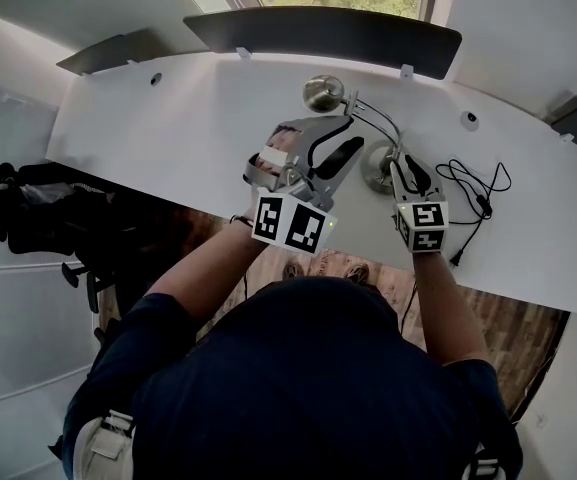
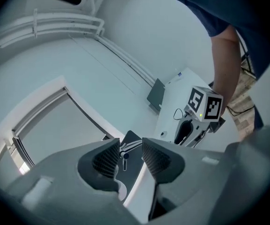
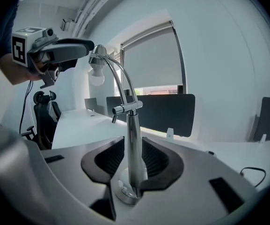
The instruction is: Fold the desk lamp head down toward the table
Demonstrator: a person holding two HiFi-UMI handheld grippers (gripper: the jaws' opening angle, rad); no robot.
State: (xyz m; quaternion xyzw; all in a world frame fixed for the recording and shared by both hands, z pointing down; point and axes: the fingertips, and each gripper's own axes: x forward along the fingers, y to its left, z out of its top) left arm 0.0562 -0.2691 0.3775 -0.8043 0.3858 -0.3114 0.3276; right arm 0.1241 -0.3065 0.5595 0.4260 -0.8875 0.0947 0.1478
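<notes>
Chrome lamp post [image 3: 134,125] between parted fingers [image 3: 109,161] of right gripper [image 3: 134,149]; left gripper [image 2: 131,146] fingers apart, empty.

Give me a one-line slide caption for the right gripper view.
Right gripper, fingers open either side of the desk lamp post; left gripper up near the bulb.

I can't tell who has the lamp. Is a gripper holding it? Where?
Nothing is held. The right gripper is open around the lamp post, not gripping it; the left gripper is open, empty.
</notes>
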